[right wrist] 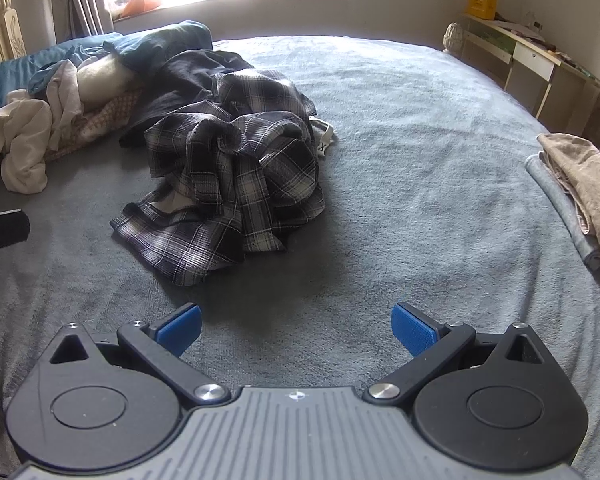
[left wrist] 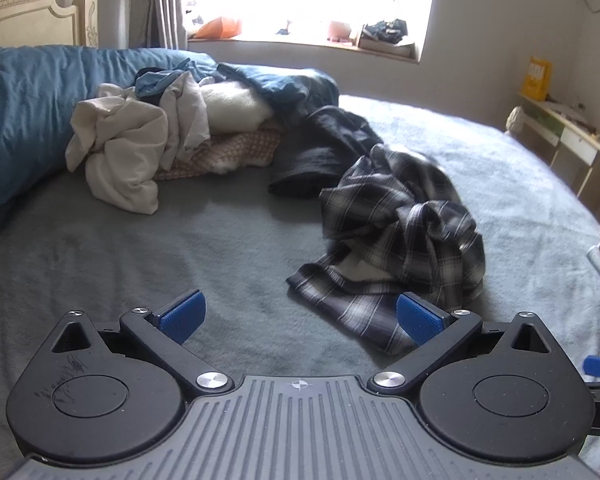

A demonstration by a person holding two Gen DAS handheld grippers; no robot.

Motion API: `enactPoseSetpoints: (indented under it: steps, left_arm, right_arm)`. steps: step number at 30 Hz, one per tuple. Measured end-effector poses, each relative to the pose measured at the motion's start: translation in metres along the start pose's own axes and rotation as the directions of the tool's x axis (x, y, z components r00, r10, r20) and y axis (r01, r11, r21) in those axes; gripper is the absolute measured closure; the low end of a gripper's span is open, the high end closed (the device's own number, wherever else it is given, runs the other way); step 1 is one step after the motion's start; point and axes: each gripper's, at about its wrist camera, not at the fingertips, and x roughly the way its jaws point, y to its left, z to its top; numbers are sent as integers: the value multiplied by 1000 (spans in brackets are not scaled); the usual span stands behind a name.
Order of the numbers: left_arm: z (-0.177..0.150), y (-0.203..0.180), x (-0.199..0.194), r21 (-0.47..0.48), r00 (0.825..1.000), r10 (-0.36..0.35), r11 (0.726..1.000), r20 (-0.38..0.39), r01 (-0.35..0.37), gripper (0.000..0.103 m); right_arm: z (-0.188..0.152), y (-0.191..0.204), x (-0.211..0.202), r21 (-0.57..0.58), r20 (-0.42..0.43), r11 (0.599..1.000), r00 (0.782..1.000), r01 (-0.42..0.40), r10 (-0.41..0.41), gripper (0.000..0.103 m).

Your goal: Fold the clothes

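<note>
Grey bed point(right wrist: 399, 128), plaid shirt point(right wrist: 228, 184) crumpled ahead; your left gripper point(left wrist: 301, 318) and right gripper point(right wrist: 296, 326) are both wide open, holding nothing.

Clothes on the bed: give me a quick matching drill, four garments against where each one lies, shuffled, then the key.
Things:
1. plaid shirt
2. tan cloth
3. cream garment
4. black garment

Places:
A. right edge of the bed
B. left, beside the blue duvet
C. crumpled, nearest both grippers
D. just behind the plaid shirt

Pairs: 1-C, 2-A, 3-B, 4-D
</note>
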Motion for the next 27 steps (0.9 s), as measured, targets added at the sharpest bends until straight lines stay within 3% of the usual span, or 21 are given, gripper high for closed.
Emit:
enactPoseSetpoints:
  steps: [6, 12, 19, 27]
  left_arm:
    - [-5, 2, 23, -23, 997, -63, 998, -46, 62, 0]
    - [-17, -6, 48, 30, 992, -101, 994, -75, 104, 0]
    - [-32, -15, 76, 95, 984, -143, 984, -108, 154, 0]
    - [-45, -39, 105, 263, 971, -223, 935, -86, 238, 1]
  right_arm:
    - [2, -6, 13, -2, 24, 1000, 999, -30, 30, 0]
    - [6, -18, 28, 44, 88, 993, 990, -112, 108, 0]
    - [17, -19, 49, -33, 156, 992, 980, -121, 124, 0]
    - [53, -26, 78, -83, 263, 985, 951, -149, 166, 0]
